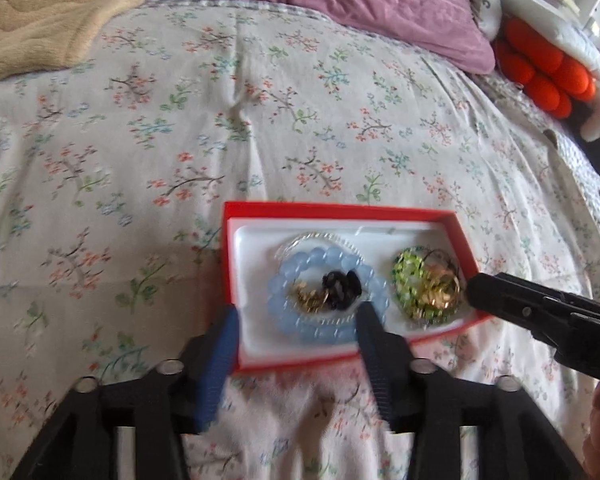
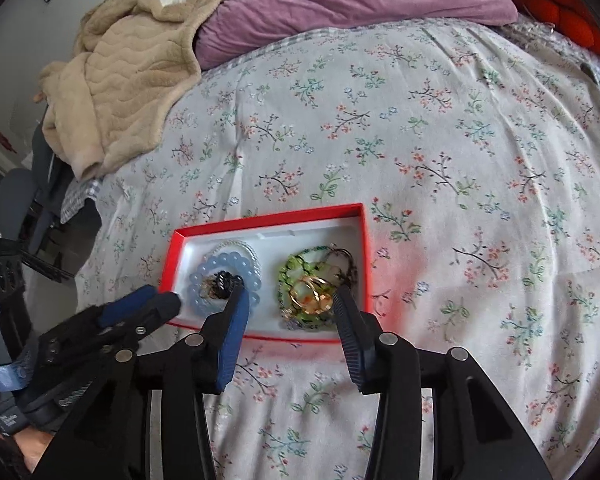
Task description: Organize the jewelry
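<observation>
1. The left gripper (image 1: 296,316) hangs released over the near left end of the red box (image 1: 380,213), fingers spread and pinching nothing; the blue bead bracelet (image 1: 290,280) lies just beyond them in the white tray.
2. The right gripper (image 2: 292,300) is likewise unclenched, its fingers straddling the green bead bracelet (image 2: 290,276) and gold rings (image 2: 314,300) at the box's right end, with no pad seen pressing on them.
3. Judging by this, all jewelry sits sorted into two clusters and the step in hand looks like letting go after placing.
4. The next move probably calls for lifting both grippers clear without snagging beads.
5. The box rests on the floral bed (image 2: 460,140).
</observation>
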`<state>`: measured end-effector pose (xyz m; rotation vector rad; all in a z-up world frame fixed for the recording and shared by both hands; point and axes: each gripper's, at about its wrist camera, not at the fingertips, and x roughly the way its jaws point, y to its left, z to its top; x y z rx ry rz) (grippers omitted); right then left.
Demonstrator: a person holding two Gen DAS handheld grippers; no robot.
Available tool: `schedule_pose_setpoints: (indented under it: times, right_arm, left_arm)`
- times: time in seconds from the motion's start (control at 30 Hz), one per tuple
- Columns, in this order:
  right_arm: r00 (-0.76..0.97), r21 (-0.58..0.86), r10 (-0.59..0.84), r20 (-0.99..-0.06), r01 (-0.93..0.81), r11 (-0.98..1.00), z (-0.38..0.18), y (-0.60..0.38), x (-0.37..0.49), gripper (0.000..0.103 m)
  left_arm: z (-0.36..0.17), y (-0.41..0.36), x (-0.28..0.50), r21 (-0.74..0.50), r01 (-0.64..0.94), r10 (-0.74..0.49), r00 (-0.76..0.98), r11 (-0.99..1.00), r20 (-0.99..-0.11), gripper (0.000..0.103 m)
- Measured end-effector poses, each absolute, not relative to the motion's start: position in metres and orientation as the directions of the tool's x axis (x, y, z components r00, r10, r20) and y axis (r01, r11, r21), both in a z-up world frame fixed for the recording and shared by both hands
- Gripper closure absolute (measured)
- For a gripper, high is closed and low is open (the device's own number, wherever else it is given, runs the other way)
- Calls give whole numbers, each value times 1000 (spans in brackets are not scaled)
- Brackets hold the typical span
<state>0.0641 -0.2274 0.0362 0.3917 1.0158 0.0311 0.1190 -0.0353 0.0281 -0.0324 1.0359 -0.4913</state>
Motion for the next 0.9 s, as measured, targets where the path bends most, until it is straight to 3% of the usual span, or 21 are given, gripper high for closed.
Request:
schedule_pose_setpoints:
  times: [0.07, 0.27, 0.5, 0.63, 0.9]
  right_arm:
    - [526, 302, 175, -832, 165, 939, 36, -227, 54, 54]
    - [514, 196, 75, -855, 186, 963, 42, -224, 21, 29]
    - [547, 60, -72, -834, 220, 974, 52, -211, -22, 0]
    - [550, 8, -116, -827, 218, 976, 54, -199, -39, 0]
    - [535, -33, -131, -835, 189, 981, 49, -183, -55, 0]
  left_arm:
    - [29, -31, 110, -235, 363, -383, 416, 902, -825, 24]
    - [27, -17, 78, -134, 307, -266, 443, 942, -856, 1]
    - [24, 0, 40, -44, 214, -145, 483, 976, -863, 1]
    - [25, 4, 22, 20, 194, -84, 513, 981, -854, 1]
    - [29, 20, 8, -4, 141, -79, 525, 990, -848, 1]
